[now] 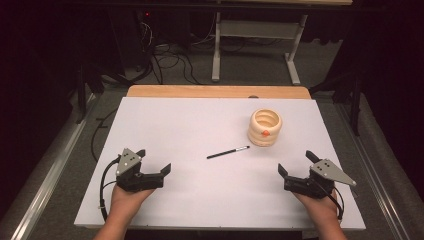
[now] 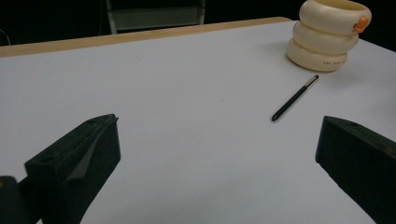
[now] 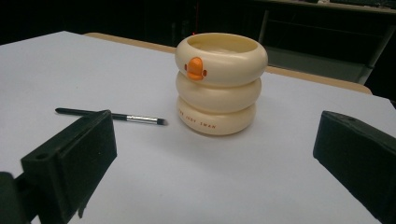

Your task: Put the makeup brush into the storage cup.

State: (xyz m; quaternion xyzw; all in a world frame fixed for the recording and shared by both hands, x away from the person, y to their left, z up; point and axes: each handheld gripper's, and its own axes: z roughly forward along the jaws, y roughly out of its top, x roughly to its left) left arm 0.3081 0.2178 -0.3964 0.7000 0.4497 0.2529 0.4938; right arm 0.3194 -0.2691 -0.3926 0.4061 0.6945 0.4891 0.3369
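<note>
Slim black makeup brush [image 1: 228,152] lies on white desk [image 1: 175,130] just left of cream ringed plastic holder [image 1: 265,127]; dark room w/ cables behind. Both grippers' fingers spread, empty.

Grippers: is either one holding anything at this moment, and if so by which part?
Nothing is held. The left gripper and right gripper both stand open on the table, apart from the brush and the cream ringed holder.

I see a cream holder [image 1: 265,127] with an orange mark, a black brush [image 1: 228,152] with silver ferrule, a white tabletop [image 1: 190,130], and black tongs.
</note>
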